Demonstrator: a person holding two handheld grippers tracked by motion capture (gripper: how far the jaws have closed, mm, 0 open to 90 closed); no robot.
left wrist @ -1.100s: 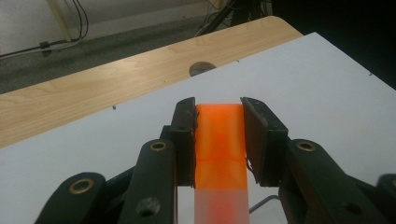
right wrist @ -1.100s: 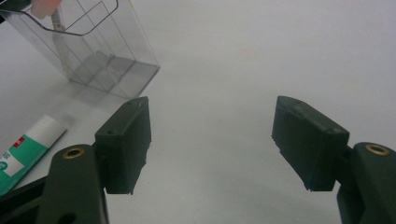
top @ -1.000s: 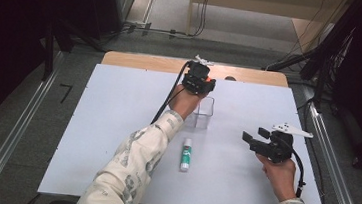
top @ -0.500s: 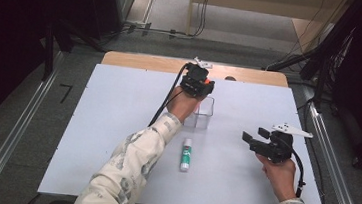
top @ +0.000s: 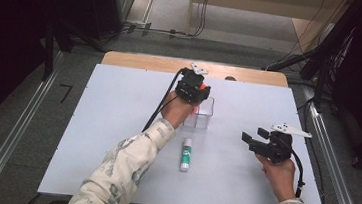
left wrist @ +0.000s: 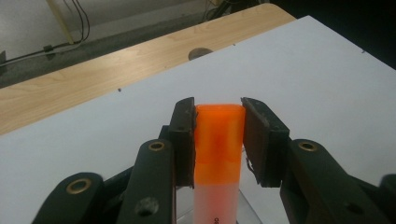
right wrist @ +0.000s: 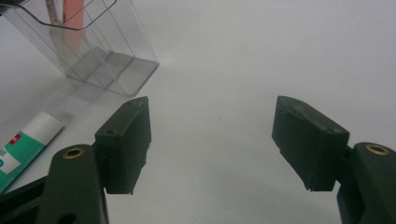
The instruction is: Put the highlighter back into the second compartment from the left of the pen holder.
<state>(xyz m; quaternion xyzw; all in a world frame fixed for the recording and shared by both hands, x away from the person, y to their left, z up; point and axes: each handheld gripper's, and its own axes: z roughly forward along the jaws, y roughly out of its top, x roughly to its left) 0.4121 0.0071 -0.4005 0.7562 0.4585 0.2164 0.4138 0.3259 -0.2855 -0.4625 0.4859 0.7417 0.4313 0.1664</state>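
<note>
Two tongs: left gripper clamped on orange-capped translucent marker, shifted slightly above clear plastic box; right gripper wide open, empty, unmoved.

No lettering can be made out. The glue stick on the table has a green and white label with a small red mark, too blurred to read. The marker carries tiny black print, cut off.
</note>
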